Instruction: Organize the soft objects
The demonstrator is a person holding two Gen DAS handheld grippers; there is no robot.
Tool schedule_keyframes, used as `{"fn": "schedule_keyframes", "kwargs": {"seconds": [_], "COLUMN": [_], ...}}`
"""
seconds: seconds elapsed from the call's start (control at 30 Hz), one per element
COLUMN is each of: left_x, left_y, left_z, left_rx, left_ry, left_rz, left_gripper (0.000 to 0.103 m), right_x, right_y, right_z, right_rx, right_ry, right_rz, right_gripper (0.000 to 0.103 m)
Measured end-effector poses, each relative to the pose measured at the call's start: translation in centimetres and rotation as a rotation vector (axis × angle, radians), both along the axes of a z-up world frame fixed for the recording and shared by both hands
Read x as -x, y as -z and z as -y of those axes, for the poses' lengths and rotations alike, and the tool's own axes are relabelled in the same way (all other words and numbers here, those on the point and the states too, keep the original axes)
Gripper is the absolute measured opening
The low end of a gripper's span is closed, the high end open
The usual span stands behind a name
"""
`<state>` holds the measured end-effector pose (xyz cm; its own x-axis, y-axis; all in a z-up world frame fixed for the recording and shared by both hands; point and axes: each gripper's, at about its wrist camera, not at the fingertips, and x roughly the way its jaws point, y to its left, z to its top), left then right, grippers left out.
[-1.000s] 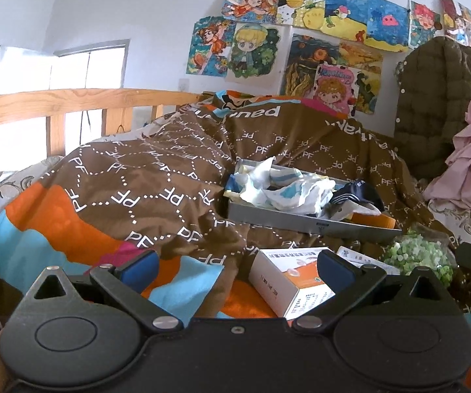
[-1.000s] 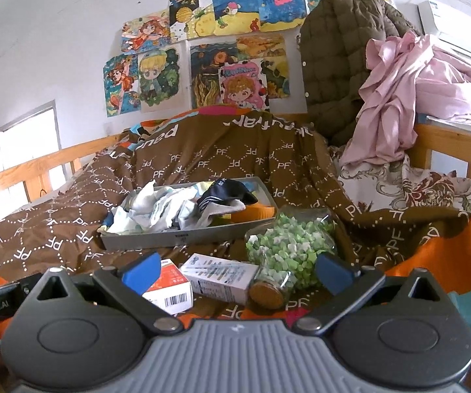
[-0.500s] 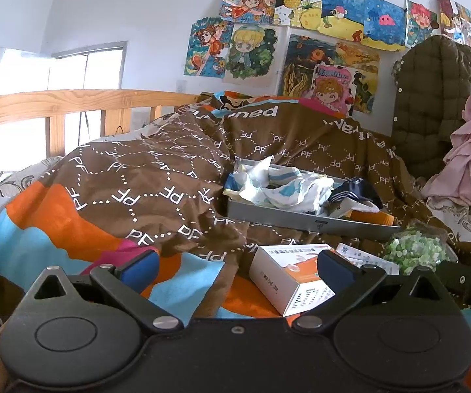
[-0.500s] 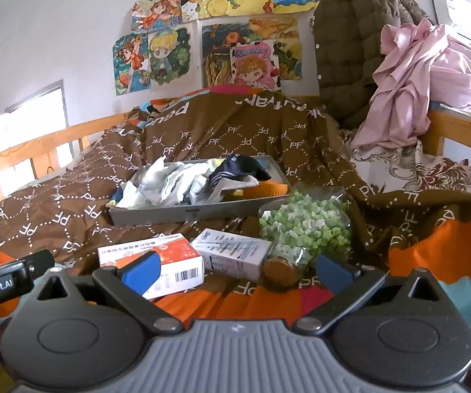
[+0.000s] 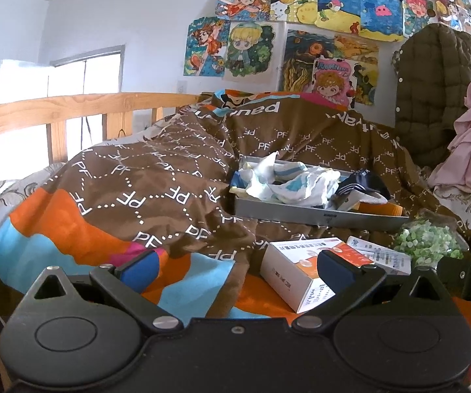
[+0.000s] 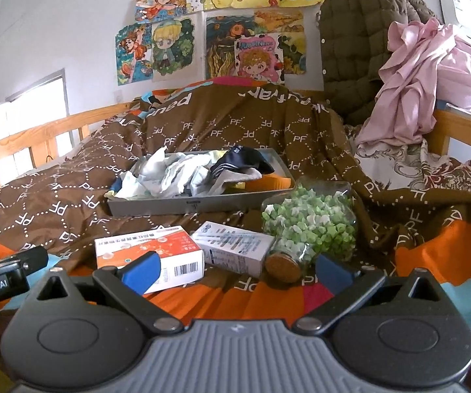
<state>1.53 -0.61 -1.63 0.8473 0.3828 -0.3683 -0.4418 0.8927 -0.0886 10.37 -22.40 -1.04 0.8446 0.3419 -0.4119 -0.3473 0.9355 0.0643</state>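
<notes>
Blue-padded fingers of the left gripper (image 5: pixel 237 267) stand wide apart with nothing between them, low over the orange, blue and brown quilt (image 5: pixel 156 193). Its right fingertip (image 5: pixel 335 267) overlaps an orange-and-white box (image 5: pixel 304 271) lying just ahead of it. The right gripper (image 6: pixel 235 267) is likewise spread and empty; its left fingertip (image 6: pixel 142 270) overlaps the same orange-and-white box (image 6: pixel 147 249). Straight ahead between its fingers lies a white-and-blue box (image 6: pixel 233 245), touching the first box's far end. Ahead and to the right of that gripper a corked glass jar (image 6: pixel 310 222) full of small green pieces lies on its side, cork toward the camera, right beside the white-and-blue box.

Farther ahead of both grippers a grey tray (image 6: pixel 199 204) sits on the quilt, holding a rumpled heap of white and pale-blue cloths (image 6: pixel 166 177) with a dark navy striped sock (image 6: pixel 238 162) draped over the right end. Beyond, a quilted olive jacket (image 6: pixel 363 39) and pink fabric (image 6: pixel 422 82) hang by the wall of cartoon drawings (image 6: pixel 202 32).
</notes>
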Motion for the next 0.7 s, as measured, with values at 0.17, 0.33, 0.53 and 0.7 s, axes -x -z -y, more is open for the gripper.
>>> {"fn": "schedule_keyframes", "kwargs": {"seconds": [0.17, 0.33, 0.53, 0.7], "left_x": [0.06, 0.1, 0.11, 0.14], "left_y": [0.08, 0.15, 0.17, 0.19], "left_z": [-0.17, -0.19, -0.23, -0.26], "left_rx": [-0.006, -0.012, -0.012, -0.01], "left_ry": [-0.008, -0.013, -0.013, -0.013], "left_rz": [0.001, -0.004, -0.004, -0.007], "left_gripper": [0.102, 0.102, 0.102, 0.102], "right_x": [-0.2, -0.23, -0.1, -0.04], "right_y": [0.01, 0.05, 0.02, 0.03], "right_z": [0.24, 0.25, 0.11, 0.08], "right_rx": [-0.001, 0.002, 0.004, 0.003], "right_ry": [0.013, 0.007, -0.005, -0.007], "right_rz": [-0.008, -0.008, -0.005, -0.006], "right_gripper": [0.103, 0.103, 0.103, 0.103]}}
